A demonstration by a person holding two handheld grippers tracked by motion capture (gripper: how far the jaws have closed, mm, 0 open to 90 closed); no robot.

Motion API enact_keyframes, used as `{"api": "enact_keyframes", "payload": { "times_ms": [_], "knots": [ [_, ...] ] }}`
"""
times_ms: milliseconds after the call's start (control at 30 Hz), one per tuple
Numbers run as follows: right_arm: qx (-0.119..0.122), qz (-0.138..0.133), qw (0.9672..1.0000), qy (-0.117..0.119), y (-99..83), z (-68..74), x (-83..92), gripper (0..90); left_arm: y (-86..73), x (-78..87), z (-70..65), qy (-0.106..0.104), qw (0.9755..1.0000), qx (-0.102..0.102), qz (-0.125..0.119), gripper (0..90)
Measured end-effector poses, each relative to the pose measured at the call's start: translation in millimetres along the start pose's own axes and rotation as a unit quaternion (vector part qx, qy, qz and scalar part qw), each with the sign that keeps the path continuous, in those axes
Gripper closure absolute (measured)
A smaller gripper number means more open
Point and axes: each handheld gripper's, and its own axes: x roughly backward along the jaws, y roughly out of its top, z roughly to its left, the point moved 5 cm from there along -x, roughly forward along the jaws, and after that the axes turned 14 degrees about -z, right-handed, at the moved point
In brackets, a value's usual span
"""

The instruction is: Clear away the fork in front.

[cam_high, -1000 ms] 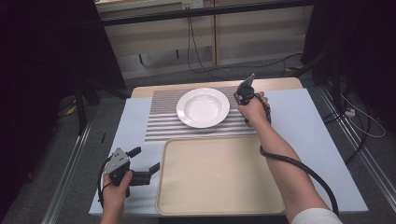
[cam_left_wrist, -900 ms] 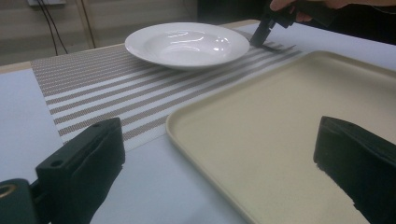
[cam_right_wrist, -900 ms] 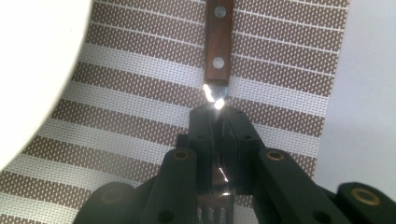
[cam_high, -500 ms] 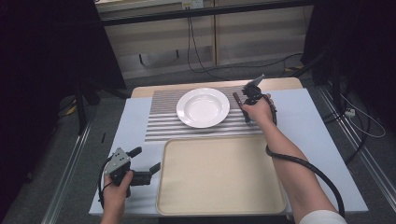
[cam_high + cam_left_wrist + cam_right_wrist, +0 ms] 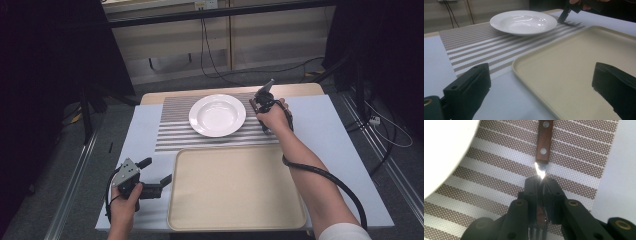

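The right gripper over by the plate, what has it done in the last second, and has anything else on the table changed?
The right gripper has tilted back slightly beside the plate, jaws closed on a wooden-handled fork whose tines meet the striped placemat. No clear travel otherwise. The left gripper stays open at the tray's near left corner; plate, placemat and tray have not moved.

Even overhead lighting on the tabletop (image 5: 345, 150); surroundings dark to near black at both sides of the high view. Soft, faint shadows only. Specular glare on the white plate (image 5: 524, 22) in the left gripper view. Strong blown-out highlight on the metal neck of the fork (image 5: 543, 147) in the right gripper view, plate there overexposed to plain white. Near black jaws soft, out of focus. Mild blur and grain throughout.
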Motion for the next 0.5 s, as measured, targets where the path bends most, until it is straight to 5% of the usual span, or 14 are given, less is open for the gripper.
{"api": "enact_keyframes", "payload": {
  "times_ms": [100,200,400,500],
  "knots": [
    [0.012,0.006,0.9999,-0.008,1.1,2.0,-0.7,80.1,-0.7,-0.3,-0.5,-0.001,1.0,-0.001,0.003,2.2],
    [-0.012,0.02,0.9997,0.002,3.9,-1.1,-2.4,80.4,-0.7,-0.6,-0.9,-0.003,1.0,-0.003,0.003,2.2],
    [-0.005,0.045,0.999,0.002,8.4,-0.4,-5.0,81.2,-1.8,-2.3,0.2,-0.003,1.0,-0.002,0.007,2.2],
    [-0.024,0.045,0.9987,0.005,8.6,-2.5,-5.4,83.5,-2.2,-3.3,-0.2,-0.004,1.0,0.0,0.007,2.2]
  ]
}}
